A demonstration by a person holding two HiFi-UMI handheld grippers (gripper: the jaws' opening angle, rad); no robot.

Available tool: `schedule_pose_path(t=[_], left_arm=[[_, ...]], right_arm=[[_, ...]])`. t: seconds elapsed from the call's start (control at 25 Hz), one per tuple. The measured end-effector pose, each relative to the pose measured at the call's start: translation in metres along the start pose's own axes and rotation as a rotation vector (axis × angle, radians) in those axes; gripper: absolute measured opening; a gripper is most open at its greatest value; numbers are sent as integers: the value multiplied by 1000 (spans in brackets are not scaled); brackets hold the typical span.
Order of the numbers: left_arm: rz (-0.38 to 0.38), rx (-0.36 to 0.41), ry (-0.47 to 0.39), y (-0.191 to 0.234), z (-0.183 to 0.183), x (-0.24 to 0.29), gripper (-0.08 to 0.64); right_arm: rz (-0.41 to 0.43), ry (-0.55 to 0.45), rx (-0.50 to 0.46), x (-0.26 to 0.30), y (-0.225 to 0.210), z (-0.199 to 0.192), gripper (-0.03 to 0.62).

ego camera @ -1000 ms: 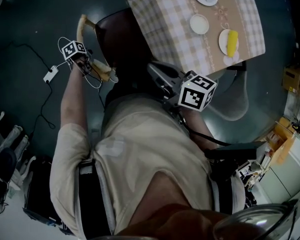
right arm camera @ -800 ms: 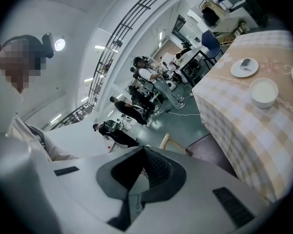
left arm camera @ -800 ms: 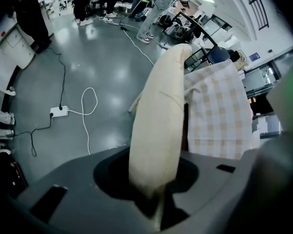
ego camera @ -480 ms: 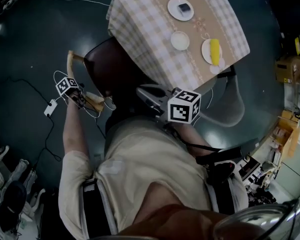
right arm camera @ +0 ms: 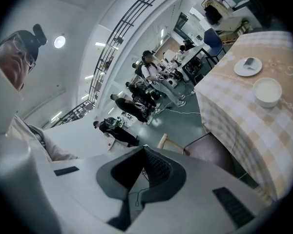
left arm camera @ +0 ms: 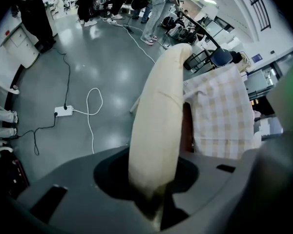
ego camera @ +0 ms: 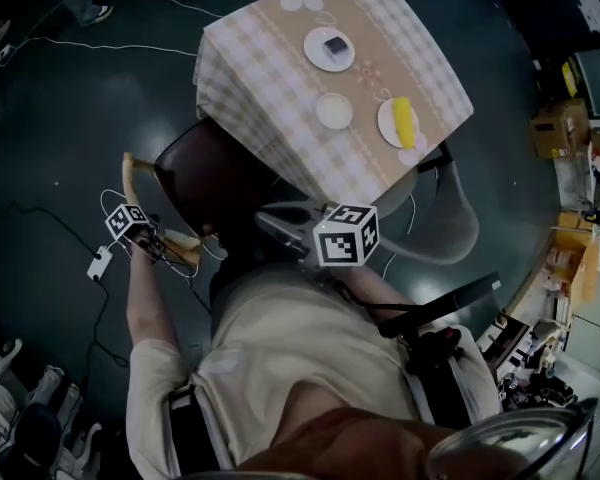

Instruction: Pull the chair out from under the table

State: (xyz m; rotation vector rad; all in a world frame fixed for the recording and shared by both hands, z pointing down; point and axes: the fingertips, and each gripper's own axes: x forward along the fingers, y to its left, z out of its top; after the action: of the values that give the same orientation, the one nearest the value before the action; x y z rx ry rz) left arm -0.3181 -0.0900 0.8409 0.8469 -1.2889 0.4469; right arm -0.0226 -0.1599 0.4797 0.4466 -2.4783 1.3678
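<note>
Left tongs (ego camera: 165, 248) clamp the chair (ego camera: 205, 183) by its back rail. The seat is further clear of the table (ego camera: 270, 118) than before: pull progressing. Right tongs (ego camera: 270, 218) closed, empty.

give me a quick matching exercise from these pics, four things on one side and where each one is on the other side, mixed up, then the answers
Things
1 left gripper
2 power strip
3 yellow food
4 chair seat

Places
a on the floor
b on a plate on the table
c partly under the table
d clamped on the chair's pale back rail

Pairs: 1-d, 2-a, 3-b, 4-c
</note>
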Motion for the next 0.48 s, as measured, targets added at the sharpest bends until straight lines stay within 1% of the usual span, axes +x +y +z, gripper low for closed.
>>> schedule_pose_path(t=[0.24,0.48], left_arm=[[-6,4,7,0,2,8,114],[1,-10,4,17,0,6,114]], right_arm=[[-11,7,-5,4,-6,-1,8],[-6,20,-5,11,-5,-3,8]])
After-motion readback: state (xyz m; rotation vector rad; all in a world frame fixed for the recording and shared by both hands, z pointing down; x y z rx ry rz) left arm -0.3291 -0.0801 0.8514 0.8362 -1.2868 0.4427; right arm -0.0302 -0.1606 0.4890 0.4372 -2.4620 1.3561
